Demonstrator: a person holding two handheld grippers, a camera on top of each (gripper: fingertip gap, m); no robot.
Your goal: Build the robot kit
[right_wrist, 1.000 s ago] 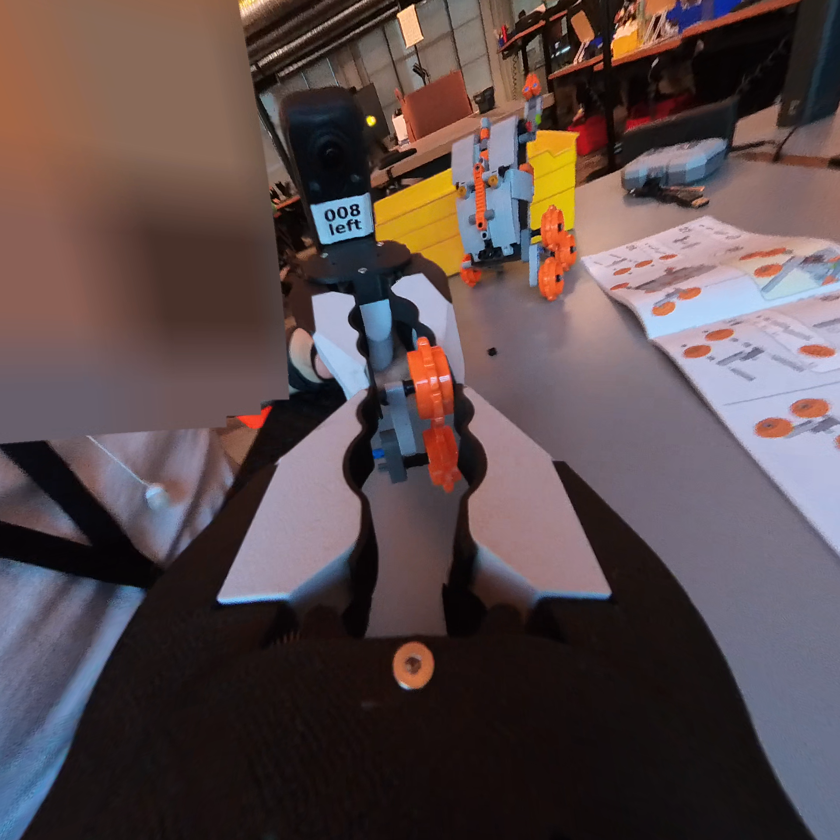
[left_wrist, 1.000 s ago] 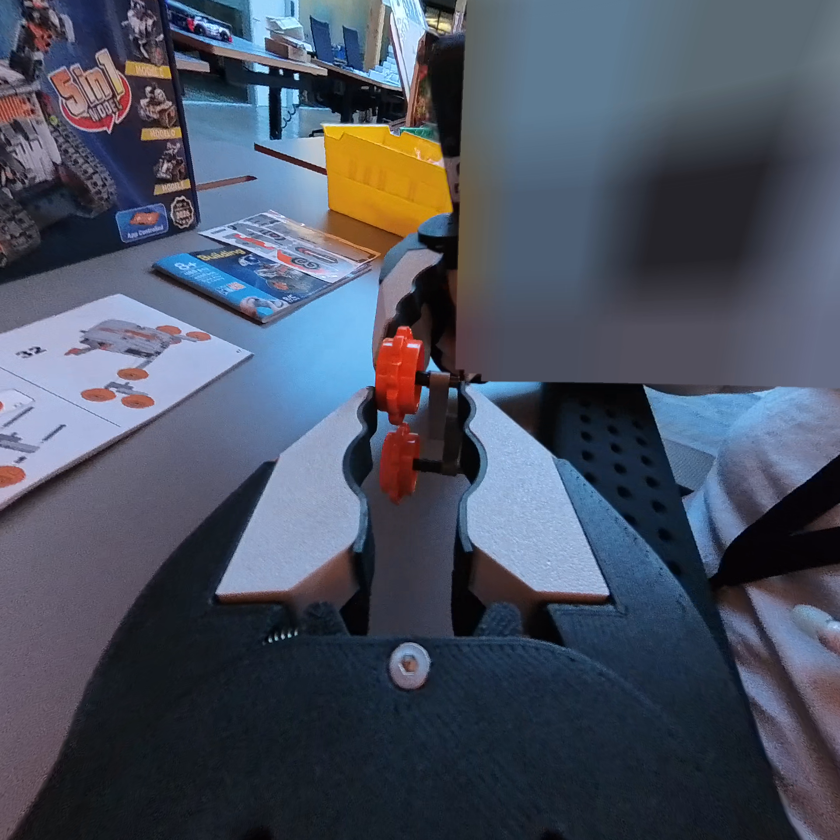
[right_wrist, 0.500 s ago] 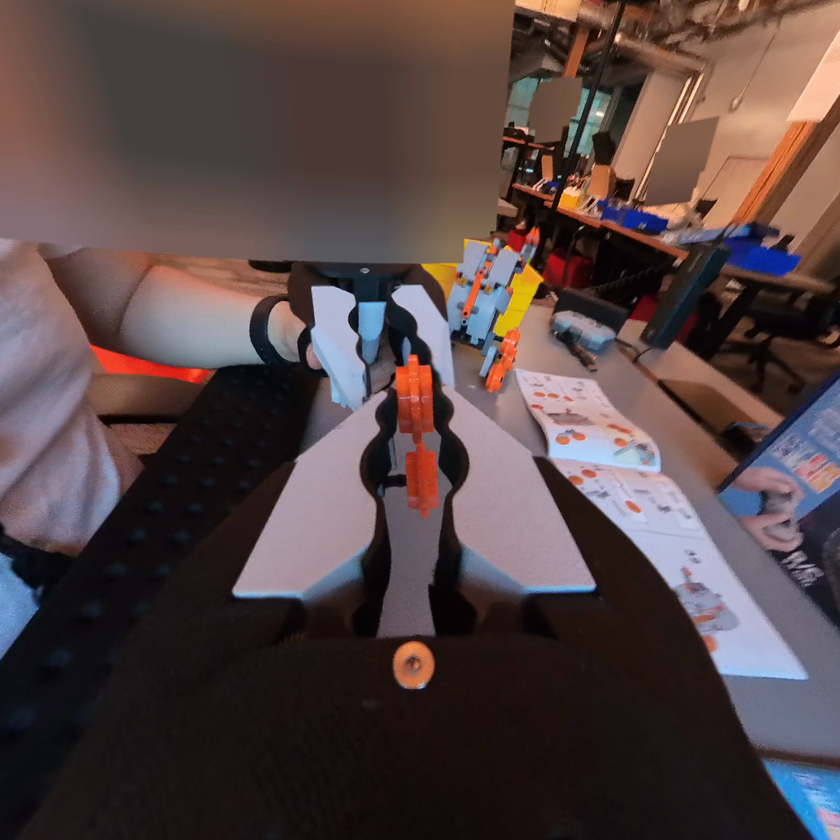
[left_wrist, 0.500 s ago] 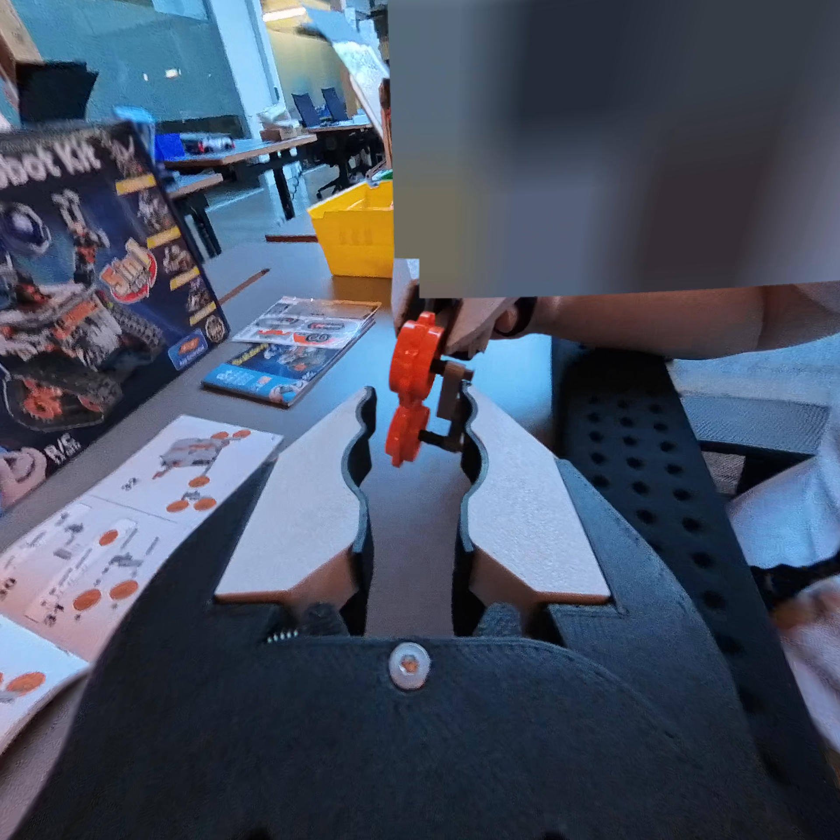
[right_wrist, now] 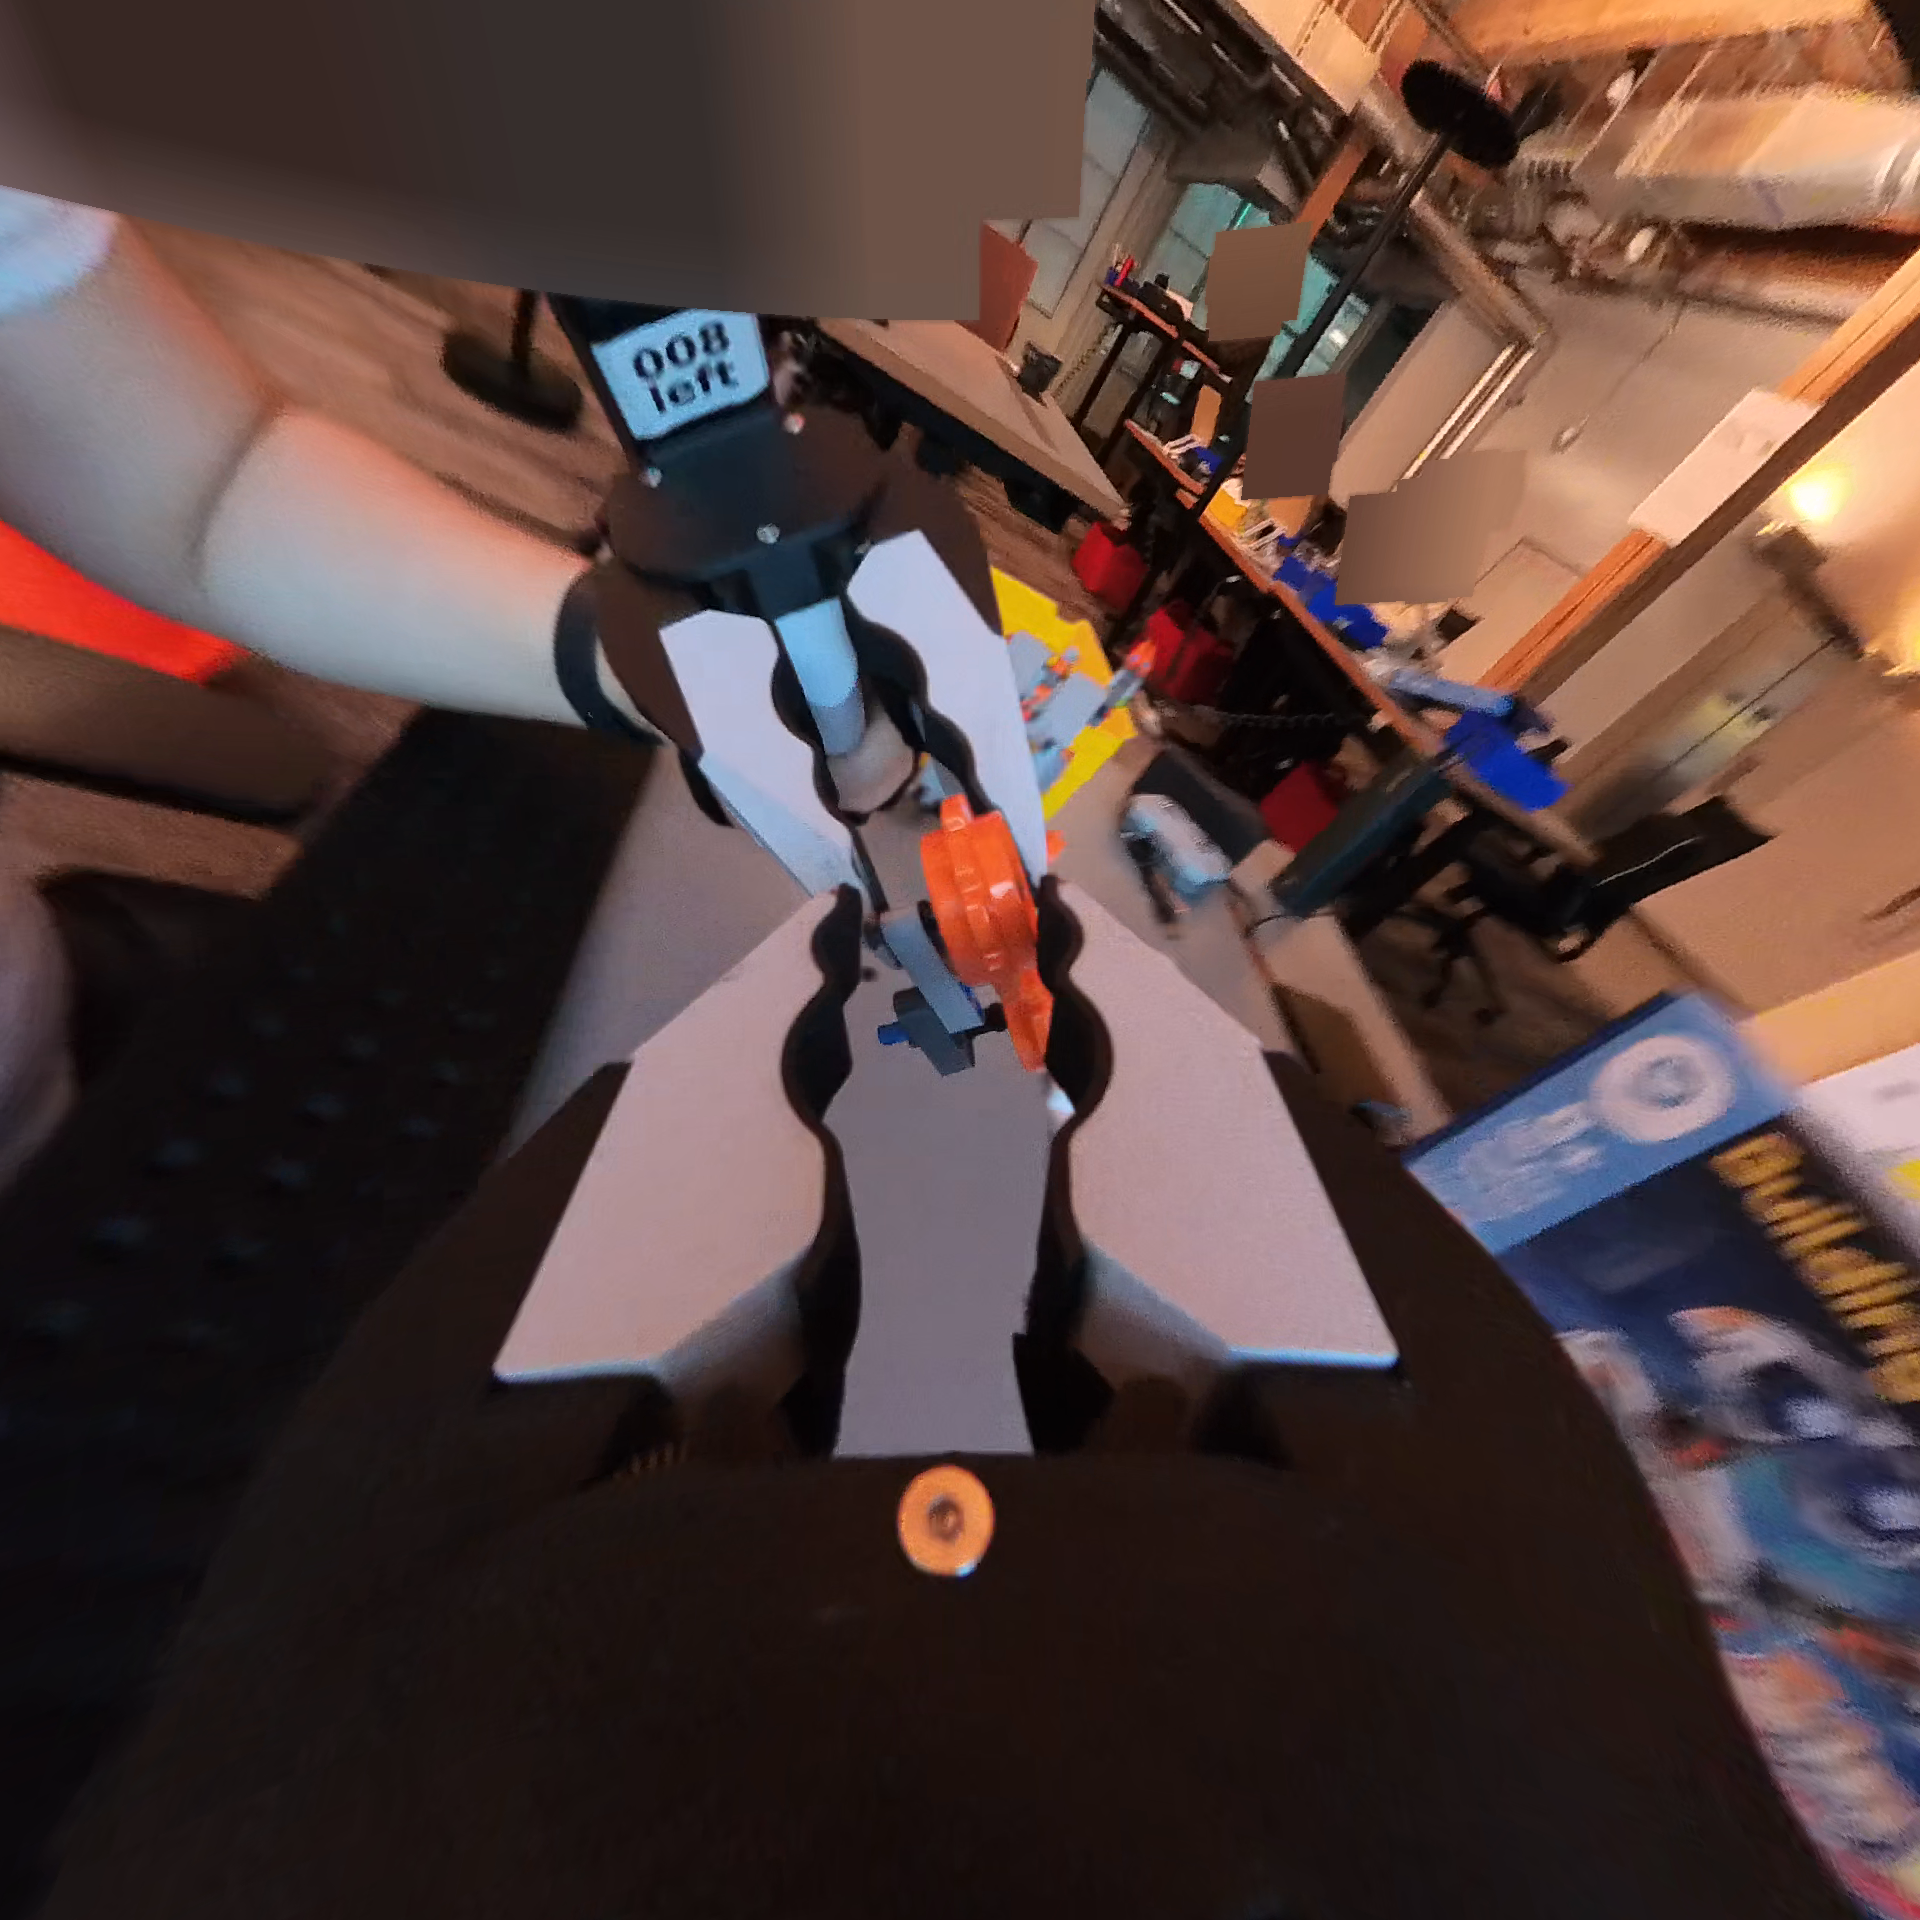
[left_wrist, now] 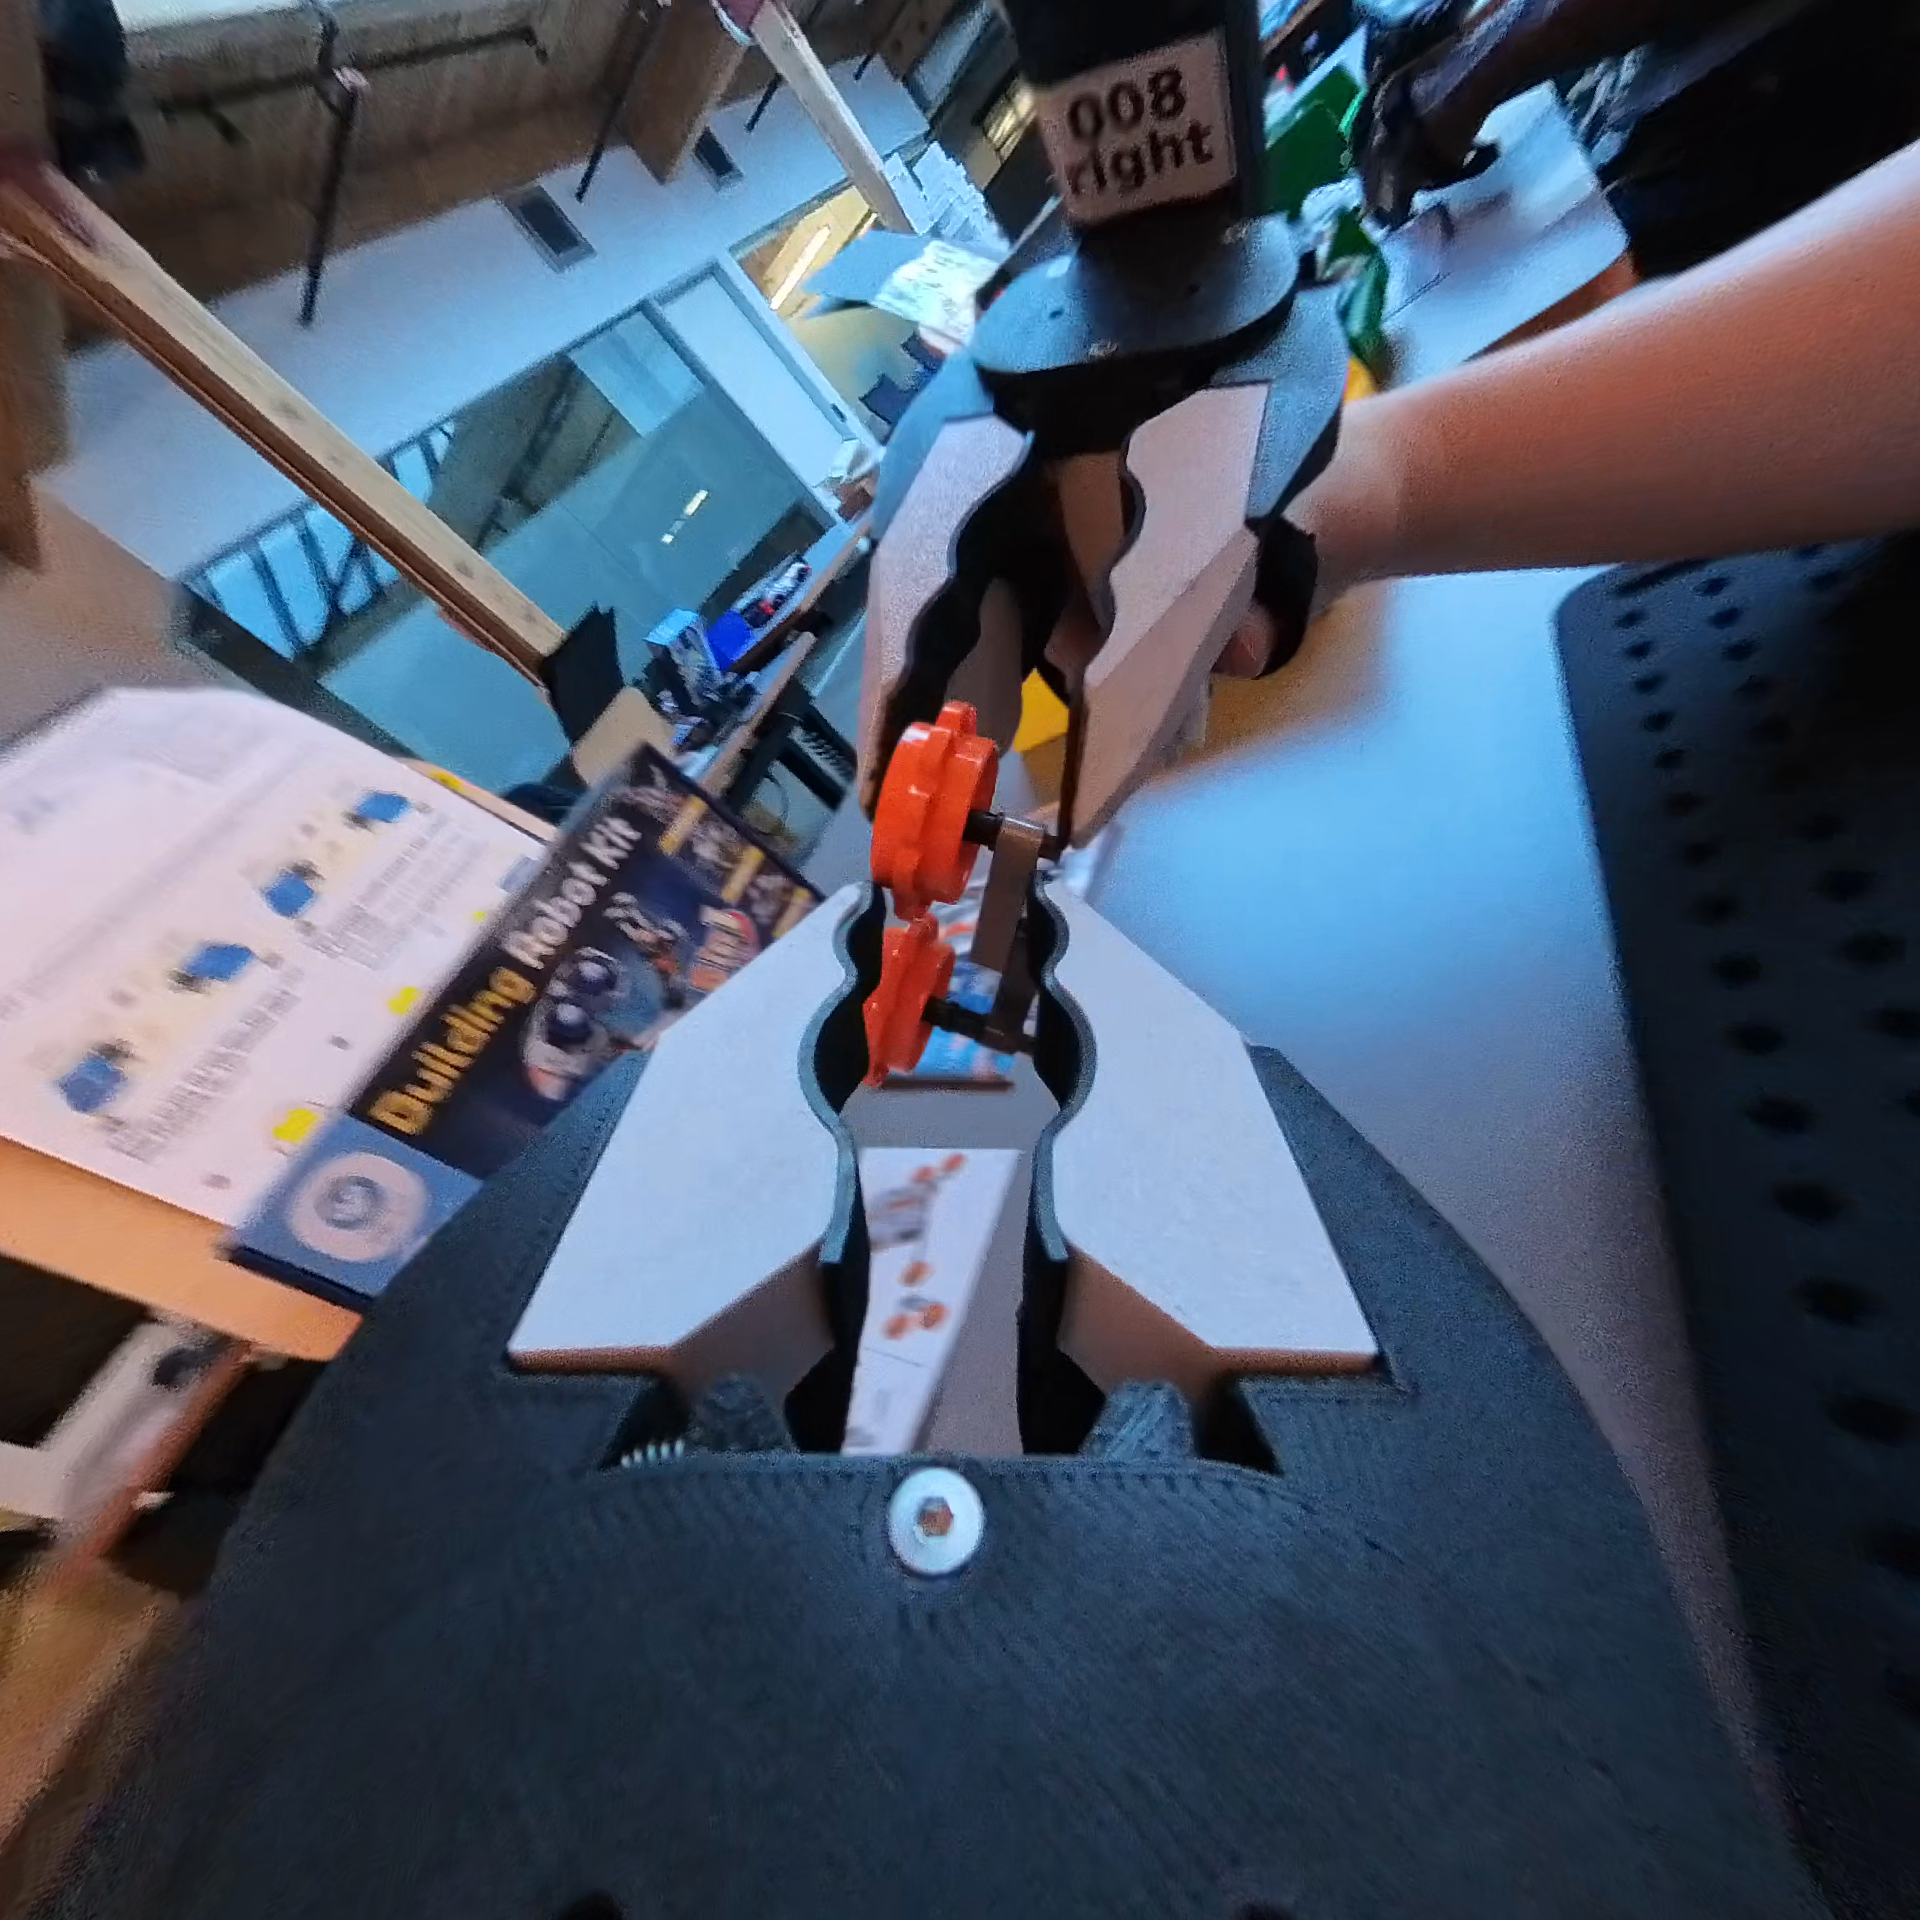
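Dim warm light, motion-blurred, wide-angle-distorted edges

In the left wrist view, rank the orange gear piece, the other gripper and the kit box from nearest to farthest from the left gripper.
1. Orange gear piece: between the left gripper's fingers, at their tips.
2. Right gripper: just beyond and above, its tips at the same piece.
3. Kit box: off to the left, lower, behind the left finger.

Motion blur and cropped edges around the kit box

The kit box smears and runs off the right edge; beside it in the left wrist view, the white sheet blurs, its print unreadable, cut by the left edge.
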